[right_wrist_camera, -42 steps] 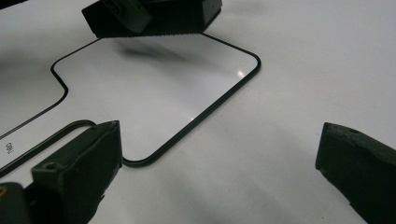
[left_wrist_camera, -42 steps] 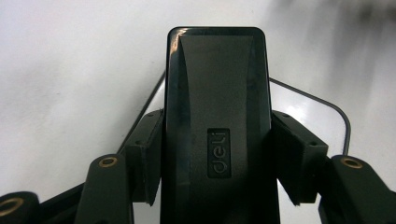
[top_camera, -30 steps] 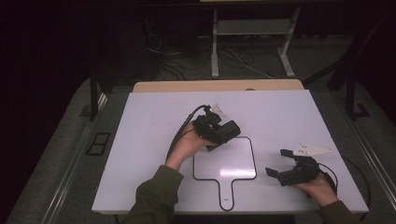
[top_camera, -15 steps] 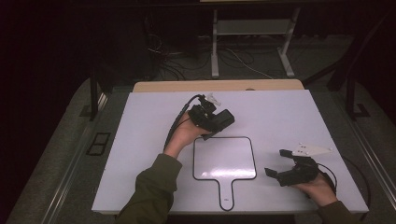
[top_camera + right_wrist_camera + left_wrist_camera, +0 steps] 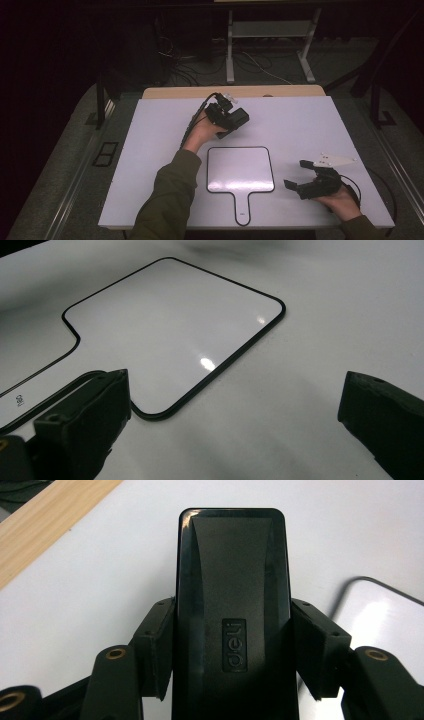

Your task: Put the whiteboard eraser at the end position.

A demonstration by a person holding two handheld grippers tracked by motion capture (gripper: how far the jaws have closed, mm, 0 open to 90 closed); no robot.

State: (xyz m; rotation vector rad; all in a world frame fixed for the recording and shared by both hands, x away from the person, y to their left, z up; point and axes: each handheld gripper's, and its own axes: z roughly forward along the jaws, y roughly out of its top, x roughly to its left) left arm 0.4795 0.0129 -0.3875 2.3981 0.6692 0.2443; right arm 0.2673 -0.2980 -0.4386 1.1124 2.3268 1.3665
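My left gripper (image 5: 236, 121) is shut on a black block eraser (image 5: 232, 570) marked "deli", clamped across its width between both jaws. It hovers over the white table just beyond the far edge of a small handled whiteboard (image 5: 240, 169). That board lies flat in the middle of the table with its handle toward the person; its corner (image 5: 380, 615) shows at the right of the left gripper view. My right gripper (image 5: 296, 174) rests open near the front right, to the right of the whiteboard (image 5: 170, 330), with nothing between its jaws.
The white table top (image 5: 310, 125) has a wooden strip (image 5: 235, 91) along its far edge. Behind it, cables and a metal stand (image 5: 270, 35) sit on the dark floor. The person's sleeve (image 5: 165, 200) crosses the front left.
My left gripper has carried the eraser away from the whiteboard's far edge toward the back of the table. The right gripper has stayed in place.
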